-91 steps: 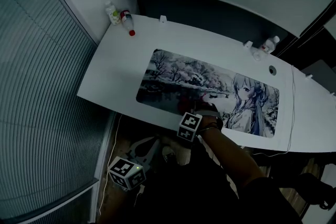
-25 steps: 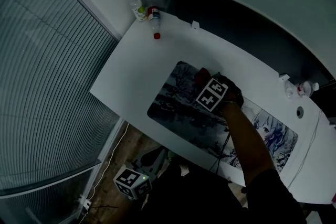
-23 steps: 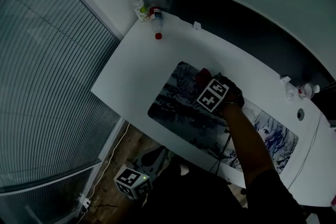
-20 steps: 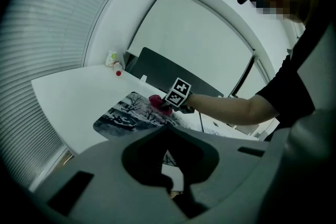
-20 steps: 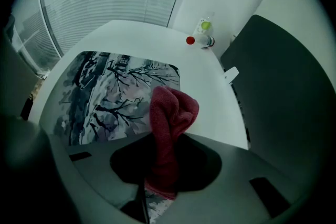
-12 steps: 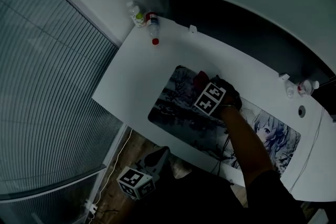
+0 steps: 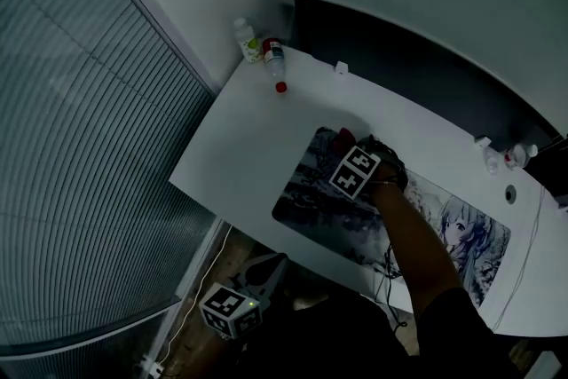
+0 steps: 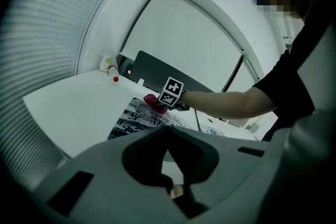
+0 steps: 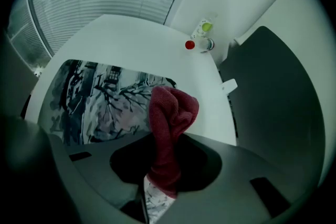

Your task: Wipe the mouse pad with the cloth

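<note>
Head cam steeply down, left cam low, prob. farthest, right cam close, all share mouse pad [image 7: 306, 195]

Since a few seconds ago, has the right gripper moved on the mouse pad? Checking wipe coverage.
Yes. The right gripper, clamping the cloth, went from the mouse pad's near edge to its far left corner, toward the bottles.

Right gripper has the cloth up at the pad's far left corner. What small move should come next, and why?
Probably a sweep to the right along the pad's far edge, cloth pressed flat. The right gripper is shut on the red cloth, which sits at the far left corner of the mouse pad, so nearly all of the pad's surface lies to its right.
</note>
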`<state>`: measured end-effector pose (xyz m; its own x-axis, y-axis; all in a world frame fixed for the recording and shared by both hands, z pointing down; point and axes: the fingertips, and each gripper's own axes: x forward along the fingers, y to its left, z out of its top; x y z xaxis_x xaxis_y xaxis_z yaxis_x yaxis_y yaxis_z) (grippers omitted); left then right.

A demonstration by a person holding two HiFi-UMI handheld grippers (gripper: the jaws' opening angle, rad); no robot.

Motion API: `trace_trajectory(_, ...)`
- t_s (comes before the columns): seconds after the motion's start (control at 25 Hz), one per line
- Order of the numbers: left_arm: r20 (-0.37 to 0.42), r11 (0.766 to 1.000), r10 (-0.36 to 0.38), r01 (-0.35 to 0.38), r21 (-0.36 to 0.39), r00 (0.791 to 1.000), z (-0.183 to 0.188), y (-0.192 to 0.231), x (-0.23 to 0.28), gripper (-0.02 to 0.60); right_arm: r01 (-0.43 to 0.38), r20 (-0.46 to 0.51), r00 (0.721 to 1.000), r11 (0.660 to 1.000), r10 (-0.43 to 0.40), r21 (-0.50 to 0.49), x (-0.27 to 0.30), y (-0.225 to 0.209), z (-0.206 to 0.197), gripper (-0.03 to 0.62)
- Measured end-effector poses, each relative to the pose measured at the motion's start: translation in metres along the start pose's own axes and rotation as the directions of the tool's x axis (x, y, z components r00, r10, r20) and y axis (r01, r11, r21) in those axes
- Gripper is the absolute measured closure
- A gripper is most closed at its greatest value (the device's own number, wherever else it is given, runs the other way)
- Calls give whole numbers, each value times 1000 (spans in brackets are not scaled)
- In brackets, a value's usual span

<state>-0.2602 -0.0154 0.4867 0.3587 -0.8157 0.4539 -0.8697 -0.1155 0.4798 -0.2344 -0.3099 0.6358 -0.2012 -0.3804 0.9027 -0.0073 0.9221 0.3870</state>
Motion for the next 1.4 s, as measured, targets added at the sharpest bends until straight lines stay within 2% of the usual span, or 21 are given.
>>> trace_trajectory(0.2, 22, 998, 57, -57, -30, 998, 2, 35, -34, 575, 18, -47, 999, 999, -19, -31, 18, -7, 31, 482)
trace_trajectory(0.48, 43, 995, 75, -71, -72, 996, -14, 71, -62, 575, 43, -149, 987, 991, -62, -130, 28, -4, 42, 482)
trace_trajectory(0.6, 47, 995, 50, -46, -91, 998, -13, 77, -67, 575, 51, -180, 980, 983, -84, -177, 26, 10, 41, 482)
trace_trajectory(0.8, 57, 998, 4, 0, -70, 998, -10, 84, -75, 575, 55, -214, 970, 961, -115, -269, 15, 45, 45, 482)
trace_trajectory(1.08, 49, 998, -58, 60, -33, 997, -8, 88, -86, 575, 37, -209, 973, 958, -99, -285, -6, 101, 56, 482)
trace_trajectory(1.4, 38, 995, -98, 98, 7, 994, -6, 96, -113, 575, 64, -179, 975, 936, -133, -347, -38, 168, 73, 482)
